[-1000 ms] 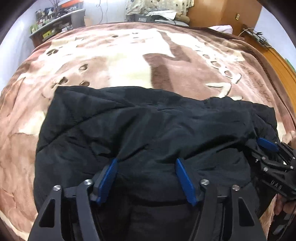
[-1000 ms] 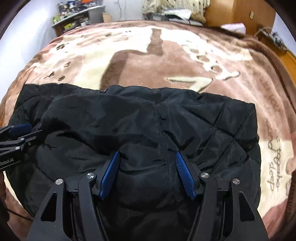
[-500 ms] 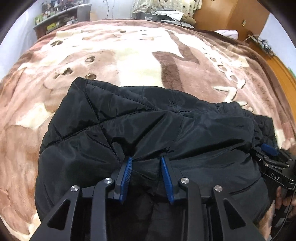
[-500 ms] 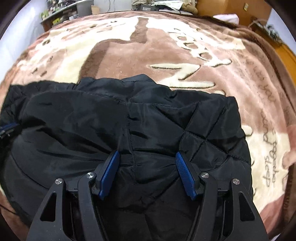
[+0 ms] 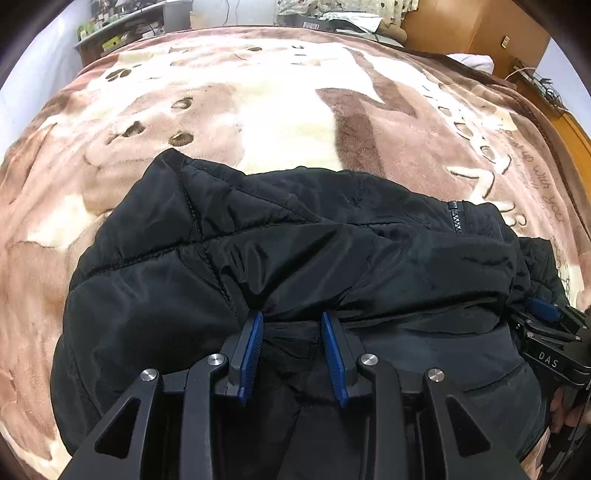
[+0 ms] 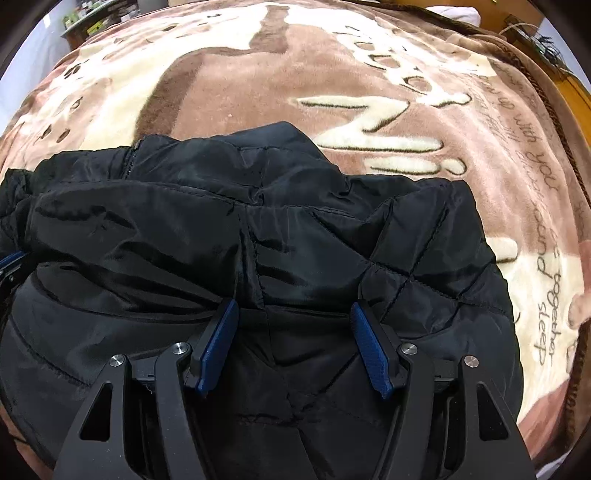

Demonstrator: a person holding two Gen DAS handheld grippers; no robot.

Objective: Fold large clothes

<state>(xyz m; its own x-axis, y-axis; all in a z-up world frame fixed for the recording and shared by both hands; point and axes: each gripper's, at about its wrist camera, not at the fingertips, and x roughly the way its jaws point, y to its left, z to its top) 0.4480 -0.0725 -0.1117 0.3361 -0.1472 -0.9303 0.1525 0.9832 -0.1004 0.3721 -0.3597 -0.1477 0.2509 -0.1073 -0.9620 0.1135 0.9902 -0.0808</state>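
Blanket (image 5: 280,110), one: brown and cream plush, covers whole bed, printed lettering along right side.

Jacket (image 5: 332,266), one: black, quilted, lies on near half of blanket, upper layer bunched in a roll across the middle; zipper (image 5: 457,221) showing far right in left wrist view. Far edge drawn nearer and more heaped than a second ago.

Left gripper (image 5: 291,325), one: blue pads narrowed to a small gap, pinching a ridge of jacket fabric; wide apart a second ago.

Right gripper (image 6: 293,314), one: pads spread wide, resting on jacket fold, gripping nothing; spread unchanged. Also seen at right edge of left wrist view (image 5: 543,314).

Shelf (image 5: 129,22), one: far left, cluttered.
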